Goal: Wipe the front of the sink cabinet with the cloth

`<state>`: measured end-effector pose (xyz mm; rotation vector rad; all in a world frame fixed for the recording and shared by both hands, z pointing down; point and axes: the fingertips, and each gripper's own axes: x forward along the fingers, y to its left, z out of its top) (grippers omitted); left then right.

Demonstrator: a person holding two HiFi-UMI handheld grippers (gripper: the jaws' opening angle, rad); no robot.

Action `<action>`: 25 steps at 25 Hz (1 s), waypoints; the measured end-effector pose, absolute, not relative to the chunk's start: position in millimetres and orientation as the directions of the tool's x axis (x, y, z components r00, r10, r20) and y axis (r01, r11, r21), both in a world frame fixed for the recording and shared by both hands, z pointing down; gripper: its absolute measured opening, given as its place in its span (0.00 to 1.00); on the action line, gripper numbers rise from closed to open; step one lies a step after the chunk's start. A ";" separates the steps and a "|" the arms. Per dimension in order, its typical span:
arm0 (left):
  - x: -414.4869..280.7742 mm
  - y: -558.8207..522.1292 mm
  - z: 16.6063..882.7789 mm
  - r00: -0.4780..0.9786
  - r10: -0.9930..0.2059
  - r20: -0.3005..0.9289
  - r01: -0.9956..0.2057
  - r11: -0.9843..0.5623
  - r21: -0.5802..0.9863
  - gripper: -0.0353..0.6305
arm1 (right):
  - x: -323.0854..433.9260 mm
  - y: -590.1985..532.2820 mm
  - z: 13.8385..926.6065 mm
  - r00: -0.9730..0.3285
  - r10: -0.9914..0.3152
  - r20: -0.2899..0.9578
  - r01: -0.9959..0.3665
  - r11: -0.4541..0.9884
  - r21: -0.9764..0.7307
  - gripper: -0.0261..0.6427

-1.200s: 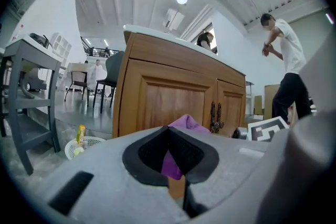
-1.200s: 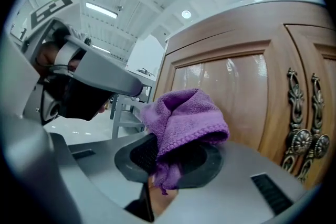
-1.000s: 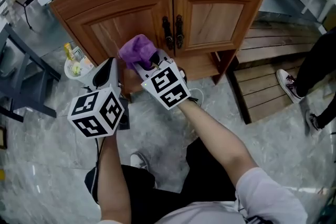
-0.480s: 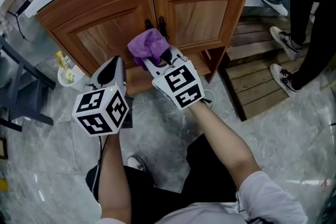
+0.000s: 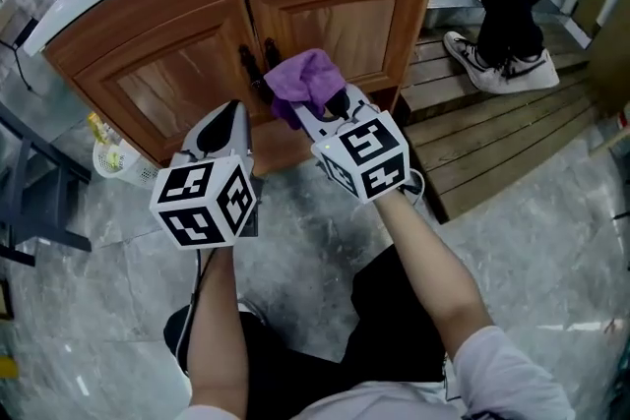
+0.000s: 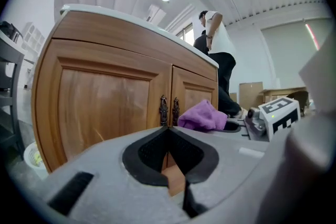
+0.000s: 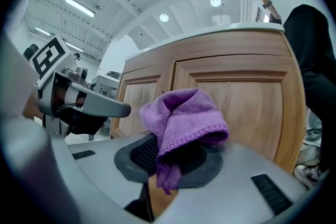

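The right tool [image 5: 320,109] pinches the purple cloth [image 5: 305,79]. The bunched cloth sticks out toward 11 o'clock, at the sink cabinet [image 5: 187,64] doors. The left tool [image 6: 169,136], at 8 o'clock, is closed and holds nothing.

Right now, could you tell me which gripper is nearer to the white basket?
Left. The left gripper hangs just right of the basket; the right gripper, shut on the cloth, is farther right, before the cabinet doors.

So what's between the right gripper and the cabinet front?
Only the purple cloth, pinched in the right gripper and bunched toward the cabinet front; the right gripper view shows it.
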<state>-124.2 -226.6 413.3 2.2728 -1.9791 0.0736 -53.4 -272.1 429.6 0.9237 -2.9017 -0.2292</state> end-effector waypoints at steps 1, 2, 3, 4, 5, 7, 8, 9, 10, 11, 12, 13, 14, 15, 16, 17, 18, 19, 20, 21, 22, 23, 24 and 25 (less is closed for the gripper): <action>-117.9 -229.7 414.6 0.153 -0.981 0.121 -0.987 -0.145 0.067 0.06 | -45.4 -276.6 430.2 -0.804 -0.594 0.040 -0.580 0.797 0.170 0.14; -111.4 -232.6 415.6 0.165 -0.979 0.122 -0.985 -0.157 0.069 0.06 | -37.3 -281.3 431.1 -0.794 -0.607 0.043 -0.592 0.787 0.172 0.14; -104.8 -235.3 416.1 0.177 -0.977 0.123 -0.983 -0.169 0.071 0.06 | -29.4 -286.2 432.3 -0.783 -0.620 0.048 -0.605 0.777 0.175 0.14; -98.3 -237.7 416.3 0.189 -0.974 0.122 -0.981 -0.181 0.070 0.06 | -21.8 -291.4 433.8 -0.773 -0.633 0.053 -0.616 0.767 0.178 0.14; -92.0 -239.6 416.2 0.200 -0.972 0.122 -0.979 -0.193 0.068 0.06 | -14.3 -296.7 435.5 -0.762 -0.645 0.059 -0.627 0.757 0.183 0.14; -80.6 -242.8 416.8 0.219 -0.968 0.123 -0.975 -0.213 0.061 0.06 | 0.7 -307.2 439.5 -0.739 -0.670 0.072 -0.649 0.736 0.191 0.14; -75.6 -244.3 417.9 0.228 -0.966 0.125 -0.973 -0.222 0.058 0.06 | 8.2 -312.3 441.7 -0.727 -0.683 0.078 -0.660 0.725 0.195 0.14; -71.2 -245.9 419.1 0.236 -0.963 0.127 -0.971 -0.230 0.056 0.06 | 15.3 -317.2 444.0 -0.714 -0.695 0.083 -0.672 0.714 0.198 0.14; -67.3 -247.5 420.2 0.243 -0.961 0.128 -0.970 -0.238 0.056 0.06 | 22.0 -322.0 446.4 -0.702 -0.706 0.089 -0.682 0.703 0.200 0.14; -63.7 -249.4 420.8 0.250 -0.960 0.129 -0.968 -0.244 0.058 0.06 | 28.3 -326.6 448.7 -0.690 -0.718 0.095 -0.692 0.693 0.202 0.14; -60.0 -251.4 421.1 0.258 -0.958 0.129 -0.966 -0.251 0.062 0.06 | 34.4 -331.1 451.1 -0.678 -0.728 0.101 -0.702 0.682 0.204 0.14; -55.9 -253.5 421.2 0.266 -0.955 0.128 -0.964 -0.259 0.066 0.06 | 40.5 -335.3 453.4 -0.665 -0.739 0.107 -0.712 0.671 0.207 0.14; -51.4 -255.5 421.4 0.275 -0.953 0.128 -0.961 -0.268 0.069 0.06 | 46.6 -339.2 455.5 -0.652 -0.750 0.112 -0.722 0.660 0.208 0.14; -46.5 -257.4 421.9 0.284 -0.950 0.128 -0.958 -0.277 0.071 0.06 | 52.7 -342.8 457.6 -0.640 -0.760 0.118 -0.732 0.649 0.208 0.14; -41.5 -259.1 422.5 0.293 -0.947 0.128 -0.955 -0.286 0.073 0.06 | 58.8 -346.2 459.6 -0.627 -0.769 0.123 -0.741 0.638 0.209 0.14; -36.5 -260.7 423.1 0.303 -0.944 0.129 -0.953 -0.295 0.076 0.06 | 64.8 -349.3 461.5 -0.615 -0.778 0.128 -0.750 0.627 0.209 0.14; -31.8 -262.2 423.3 0.311 -0.942 0.128 -0.950 -0.303 0.079 0.06 | 70.6 -352.3 463.1 -0.604 -0.786 0.132 -0.758 0.617 0.209 0.14; -27.4 -263.5 423.0 0.320 -0.939 0.126 -0.947 -0.312 0.082 0.06 | 76.0 -355.1 464.5 -0.593 -0.794 0.135 -0.766 0.608 0.210 0.14; -23.2 -264.7 422.5 0.328 -0.937 0.123 -0.944 -0.320 0.086 0.06 | 81.1 -357.7 465.9 -0.583 -0.800 0.139 -0.772 0.599 0.212 0.14; -19.6 -265.6 422.0 0.336 -0.934 0.120 -0.941 -0.327 0.088 0.06 | 86.1 -359.9 467.1 -0.574 -0.806 0.143 -0.777 0.591 0.214 0.14; -16.6 -266.4 421.6 0.342 -0.932 0.117 -0.939 -0.333 0.089 0.06 | 90.8 -361.8 468.2 -0.565 -0.812 0.146 -0.782 0.584 0.217 0.14; -14.4 -267.0 421.5 0.347 -0.931 0.116 -0.937 -0.338 0.091 0.06 | 95.4 -363.5 469.0 -0.557 -0.817 0.149 -0.787 0.576 0.219 0.14; -12.8 -267.4 421.9 0.351 -0.929 0.116 -0.935 -0.342 0.092 0.06 | 99.7 -365.0 469.5 -0.549 -0.822 0.151 -0.792 0.569 0.220 0.14; -11.8 -267.6 422.6 0.353 -0.928 0.118 -0.934 -0.344 0.092 0.06 | 103.9 -366.3 469.7 -0.541 -0.827 0.152 -0.797 0.562 0.220 0.14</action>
